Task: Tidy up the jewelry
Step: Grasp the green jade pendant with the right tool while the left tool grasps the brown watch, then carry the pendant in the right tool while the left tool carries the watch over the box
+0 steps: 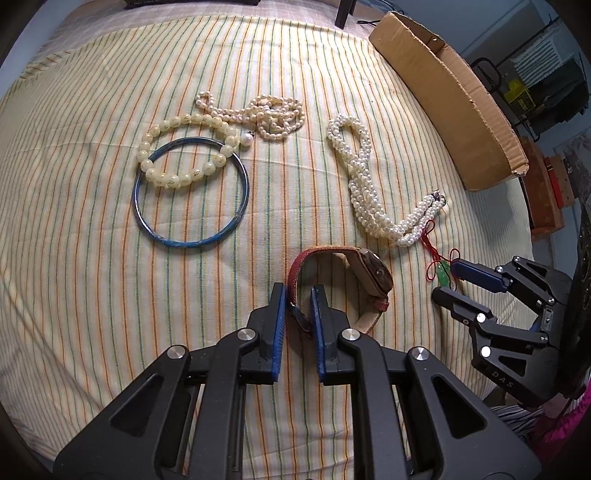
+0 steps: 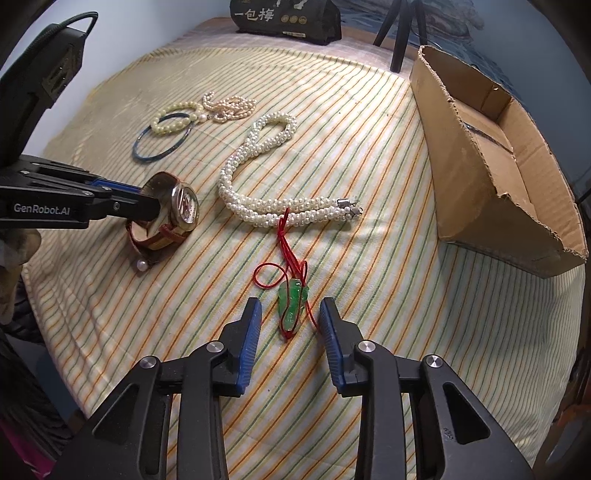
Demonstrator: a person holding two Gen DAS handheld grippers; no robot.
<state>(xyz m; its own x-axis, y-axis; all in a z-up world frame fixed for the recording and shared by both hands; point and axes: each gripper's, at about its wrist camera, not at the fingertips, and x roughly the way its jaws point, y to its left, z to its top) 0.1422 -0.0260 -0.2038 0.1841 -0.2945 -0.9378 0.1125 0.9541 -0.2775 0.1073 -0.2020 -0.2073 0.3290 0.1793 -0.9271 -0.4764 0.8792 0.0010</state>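
A watch [image 1: 373,277] with a red strap stands on its side on the striped cloth [image 1: 92,258]. My left gripper [image 1: 298,295] is shut on the strap, one finger inside the loop and one outside; in the right wrist view this gripper [image 2: 147,199] reaches the watch [image 2: 184,206] from the left. A green pendant [image 2: 291,306] on a red cord lies flat between the fingers of my right gripper [image 2: 290,301], which is open, with cloth showing on both sides of the pendant. The left wrist view shows that gripper [image 1: 448,282] around the pendant [image 1: 443,277].
A twisted pearl necklace [image 2: 258,206] lies beyond the pendant. Farther left are a blue bangle [image 1: 192,192], a cream bead bracelet [image 1: 184,151] and a thin pearl strand [image 1: 273,114]. A torn cardboard box [image 2: 498,158] stands at the right. A dark bag [image 2: 288,18] sits at the far edge.
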